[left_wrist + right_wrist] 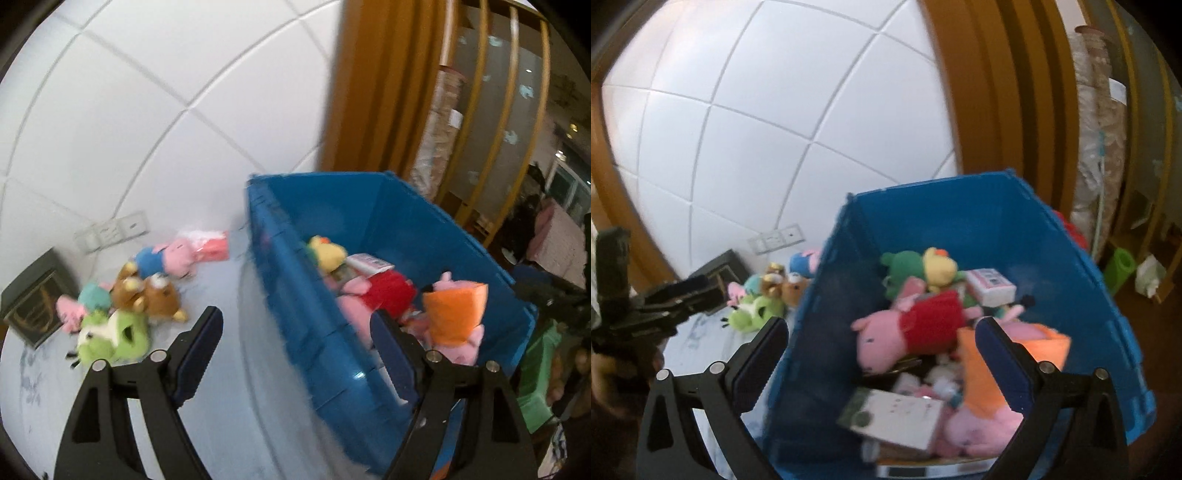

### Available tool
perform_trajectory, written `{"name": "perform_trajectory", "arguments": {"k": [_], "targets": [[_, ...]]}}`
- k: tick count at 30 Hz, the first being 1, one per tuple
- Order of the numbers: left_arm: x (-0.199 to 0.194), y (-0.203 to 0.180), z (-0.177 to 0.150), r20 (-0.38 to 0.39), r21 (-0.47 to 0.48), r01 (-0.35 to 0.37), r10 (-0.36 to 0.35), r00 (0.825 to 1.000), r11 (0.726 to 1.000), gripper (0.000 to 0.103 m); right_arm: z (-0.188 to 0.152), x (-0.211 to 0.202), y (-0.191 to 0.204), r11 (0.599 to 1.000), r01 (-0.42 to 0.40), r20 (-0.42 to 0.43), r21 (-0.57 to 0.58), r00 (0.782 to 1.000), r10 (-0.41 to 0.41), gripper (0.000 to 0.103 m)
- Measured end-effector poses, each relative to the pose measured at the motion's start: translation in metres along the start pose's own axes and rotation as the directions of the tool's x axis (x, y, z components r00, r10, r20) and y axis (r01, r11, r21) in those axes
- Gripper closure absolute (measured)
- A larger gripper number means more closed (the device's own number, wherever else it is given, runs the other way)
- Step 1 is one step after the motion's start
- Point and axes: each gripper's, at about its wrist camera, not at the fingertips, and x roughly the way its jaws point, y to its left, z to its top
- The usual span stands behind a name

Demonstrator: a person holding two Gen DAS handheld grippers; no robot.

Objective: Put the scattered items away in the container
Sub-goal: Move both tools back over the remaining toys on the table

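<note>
The blue bin (1015, 229) is sitting on the pale table (229, 295), its near corner cut off. Both grippers, left (297, 326) and right (882, 338), are gaping empty. Blurred plush toys (122, 295) are lying beside it, 1 half hidden.

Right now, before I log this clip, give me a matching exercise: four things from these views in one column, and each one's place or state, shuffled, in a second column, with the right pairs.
Things:
1. green frog plush
2. pink pig in red dress
3. brown bear plush
4. left gripper

Places or states:
A. open, holding nothing
B. inside the blue bin
C. on the surface outside the bin, nearest the gripper
D. in the pile outside the bin, behind the frog

Pairs: 1-C, 2-B, 3-D, 4-A
</note>
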Motion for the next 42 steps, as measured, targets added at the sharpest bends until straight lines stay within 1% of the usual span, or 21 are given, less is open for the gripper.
{"name": "perform_trajectory", "arguments": {"k": [4, 8, 12, 17, 20, 23, 25, 26, 30, 32, 35, 37, 39, 41, 42], "targets": [[-0.022, 0.041, -0.025, -0.003, -0.029, -0.063, 0.063, 0.998, 0.998, 0.022, -0.004, 0.005, 0.038, 0.999, -0.033, -0.013, -0.042, 0.999, 0.032, 0.0], [-0.041, 0.091, -0.053, -0.02, -0.09, -0.116, 0.115, 0.993, 0.989, 0.022, -0.008, 0.023, 0.092, 0.991, -0.083, -0.047, -0.108, 0.996, 0.078, 0.0], [-0.055, 0.146, -0.085, -0.047, -0.153, -0.166, 0.161, 0.986, 0.974, 0.022, -0.018, 0.045, 0.147, 0.974, -0.123, -0.081, -0.191, 0.991, 0.109, 0.0], [-0.058, 0.204, -0.108, -0.077, -0.187, -0.218, 0.207, 0.975, 0.958, 0.022, -0.039, 0.084, 0.207, 0.957, -0.168, -0.162, -0.237, 0.978, 0.131, 0.0], [-0.051, 0.237, -0.118, -0.092, -0.173, -0.251, 0.238, 0.967, 0.952, 0.022, -0.05, 0.107, 0.234, 0.95, -0.18, -0.199, -0.257, 0.971, 0.13, 0.0], [-0.035, 0.269, -0.124, -0.109, -0.13, -0.281, 0.268, 0.957, 0.951, 0.022, -0.06, 0.132, 0.254, 0.945, -0.187, -0.233, -0.269, 0.965, 0.124, 0.0], [-0.015, 0.289, -0.128, -0.121, -0.067, -0.31, 0.3, 0.946, 0.949, 0.022, -0.064, 0.152, 0.263, 0.945, -0.178, -0.249, -0.274, 0.962, 0.109, 0.0], [-0.01, 0.294, -0.129, -0.123, -0.046, -0.315, 0.307, 0.944, 0.948, 0.022, -0.066, 0.159, 0.265, 0.946, -0.178, -0.254, -0.27, 0.961, 0.108, 0.0], [0.036, 0.328, -0.135, -0.156, 0.019, -0.288, 0.287, 0.945, 0.957, 0.022, -0.077, 0.204, 0.269, 0.958, -0.146, -0.273, -0.247, 0.959, 0.076, 0.0], [0.059, 0.341, -0.136, -0.173, 0.027, -0.267, 0.267, 0.948, 0.963, 0.022, -0.085, 0.236, 0.265, 0.967, -0.122, -0.3, -0.222, 0.953, 0.051, 0.0], [0.096, 0.358, -0.138, -0.166, 0.056, -0.237, 0.243, 0.956, 0.97, 0.022, -0.097, 0.281, 0.26, 0.968, -0.097, -0.33, -0.229, 0.944, 0.017, 0.0], [0.119, 0.363, -0.138, -0.157, 0.096, -0.23, 0.243, 0.957, 0.969, 0.022, -0.106, 0.311, 0.257, 0.967, -0.082, -0.347, -0.242, 0.938, -0.007, 0.0], [0.142, 0.369, -0.14, -0.153, 0.141, -0.234, 0.254, 0.955, 0.962, 0.022, -0.11, 0.333, 0.256, 0.965, -0.063, -0.347, -0.253, 0.937, -0.029, 0.0], [0.165, 0.375, -0.143, -0.161, 0.182, -0.217, 0.247, 0.956, 0.959, 0.022, -0.117, 0.362, 0.252, 0.966, -0.045, -0.357, -0.256, 0.933, -0.052, 0.0], [0.178, 0.378, -0.144, -0.159, 0.217, -0.222, 0.259, 0.953, 0.951, 0.022, -0.12, 0.378, 0.25, 0.968, -0.039, -0.364, -0.247, 0.93, -0.055, 0.0]]}}
